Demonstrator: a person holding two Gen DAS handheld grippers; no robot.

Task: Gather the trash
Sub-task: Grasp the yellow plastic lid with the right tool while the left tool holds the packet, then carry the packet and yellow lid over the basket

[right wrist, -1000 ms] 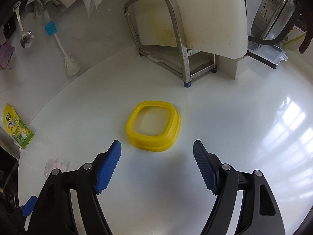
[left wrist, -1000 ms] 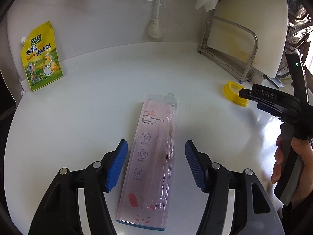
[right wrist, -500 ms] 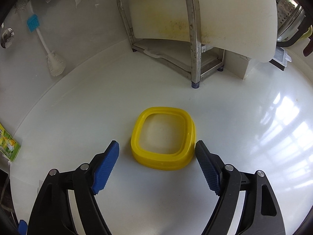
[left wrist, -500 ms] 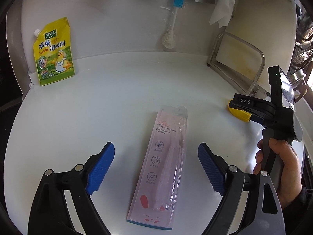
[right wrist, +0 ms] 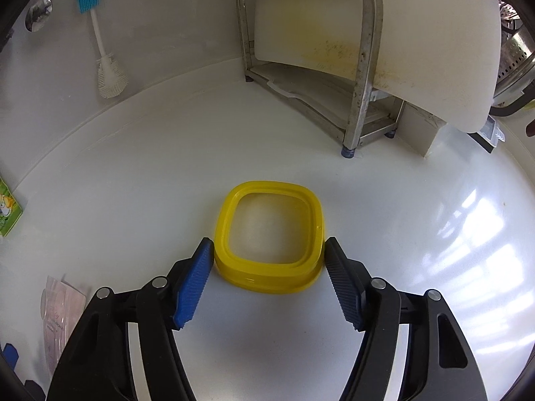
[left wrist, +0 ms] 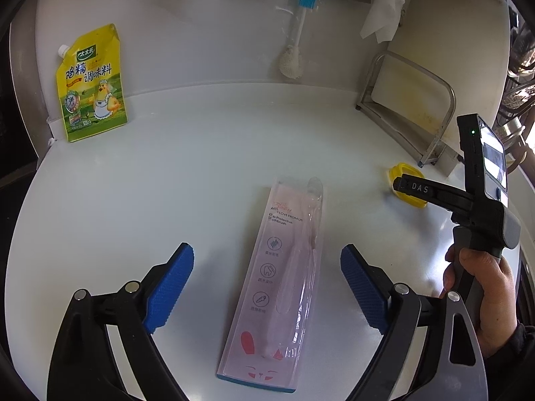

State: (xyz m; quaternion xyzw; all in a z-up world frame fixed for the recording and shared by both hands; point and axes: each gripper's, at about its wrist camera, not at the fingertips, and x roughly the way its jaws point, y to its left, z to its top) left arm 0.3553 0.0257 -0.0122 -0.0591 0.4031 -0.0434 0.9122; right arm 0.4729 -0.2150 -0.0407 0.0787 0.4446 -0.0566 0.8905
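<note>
A: Left wrist view first: what does the left gripper (left wrist: 267, 287) have?

B: Nothing. Its blue pads (left wrist: 170, 289) are spread wide, one on each side of the pink toothbrush package (left wrist: 277, 284), clear of it. The package lies flat on the white counter (left wrist: 187, 173), running from near to far.

A: And the right gripper (right wrist: 269, 274)?

B: Partly open. Its pad tips sit at the near corners of the yellow ring (right wrist: 270, 235), left and right. Whether they touch it, I cannot tell. The ring rests flat on the counter.

A: Anything else around?

B: A yellow seasoning pouch (left wrist: 92, 83) leans on the far wall at the left. A bottle brush (left wrist: 296, 38) with a blue top hangs on that wall. Far right, a white cutting board (right wrist: 384, 30) stands in a metal rack (right wrist: 361, 77), just beyond the ring.
</note>
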